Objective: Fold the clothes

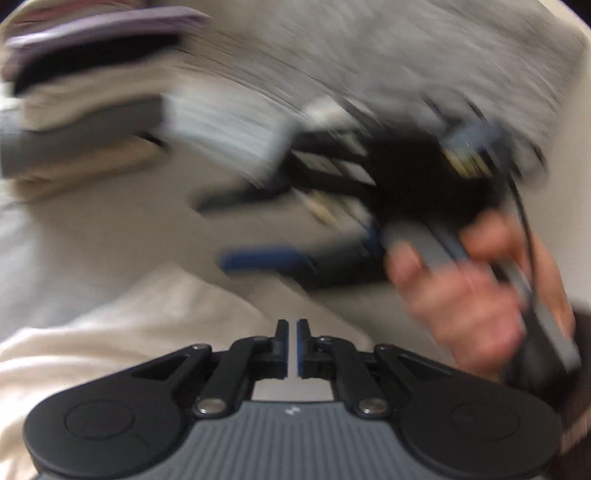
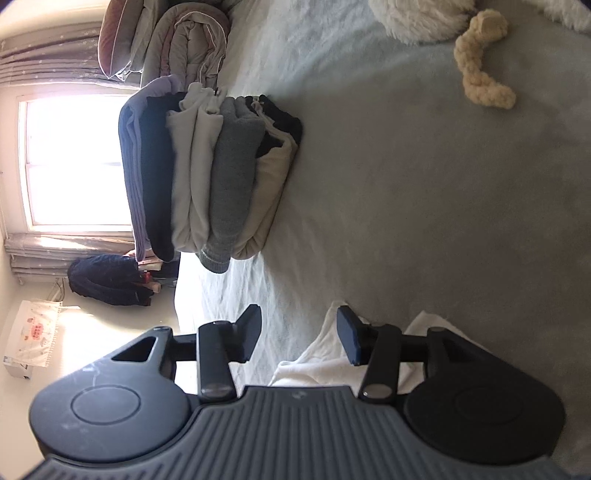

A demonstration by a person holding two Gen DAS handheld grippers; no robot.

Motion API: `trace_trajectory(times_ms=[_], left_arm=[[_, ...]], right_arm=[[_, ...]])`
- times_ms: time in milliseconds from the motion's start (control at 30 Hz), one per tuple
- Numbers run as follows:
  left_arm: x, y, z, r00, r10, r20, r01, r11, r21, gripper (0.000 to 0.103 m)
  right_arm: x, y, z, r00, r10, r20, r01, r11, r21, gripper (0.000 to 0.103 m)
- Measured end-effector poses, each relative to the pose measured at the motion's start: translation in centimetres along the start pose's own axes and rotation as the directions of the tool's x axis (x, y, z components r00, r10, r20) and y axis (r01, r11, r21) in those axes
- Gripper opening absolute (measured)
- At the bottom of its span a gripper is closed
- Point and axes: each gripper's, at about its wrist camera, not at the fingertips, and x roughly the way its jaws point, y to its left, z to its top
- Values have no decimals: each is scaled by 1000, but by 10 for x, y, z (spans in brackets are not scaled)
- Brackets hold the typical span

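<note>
A cream garment (image 1: 110,350) lies spread on the bed just under my left gripper (image 1: 292,332). Its jaws are shut, with only a thin slit and no cloth between them. The left wrist view is badly blurred. It shows a hand (image 1: 461,306) holding my right gripper (image 1: 229,229), open above the bed. In the right wrist view, rolled sideways, my right gripper (image 2: 301,332) is open and empty. The white garment (image 2: 332,362) lies beneath one of its fingers (image 2: 349,334). A stack of folded clothes (image 2: 210,177) in grey, beige, dark and lilac sits further up the bed, also visible as a blurred stack (image 1: 74,110).
The grey bed cover (image 2: 424,221) stretches ahead. A beige rope toy (image 2: 480,70) and a fluffy white thing (image 2: 417,18) lie at its far side. A rolled quilt (image 2: 184,48) sits beyond the stack. A bright window (image 2: 74,158) and a dark bag (image 2: 107,280) stand past the bed's edge.
</note>
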Motion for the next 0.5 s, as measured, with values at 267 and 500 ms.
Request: trace_trajectory(times_ms=[267,500], left_arm=[[-18,22,7,996,81,25,-81,996,29,23],[-11,66,25,965,255,57,-255,967,-12,34]], right_arm=[[-19,-1,-19,996,-80,44,85,987,-138,49],[-17,-2,-39,988,-145,51,152,965,-212,50]])
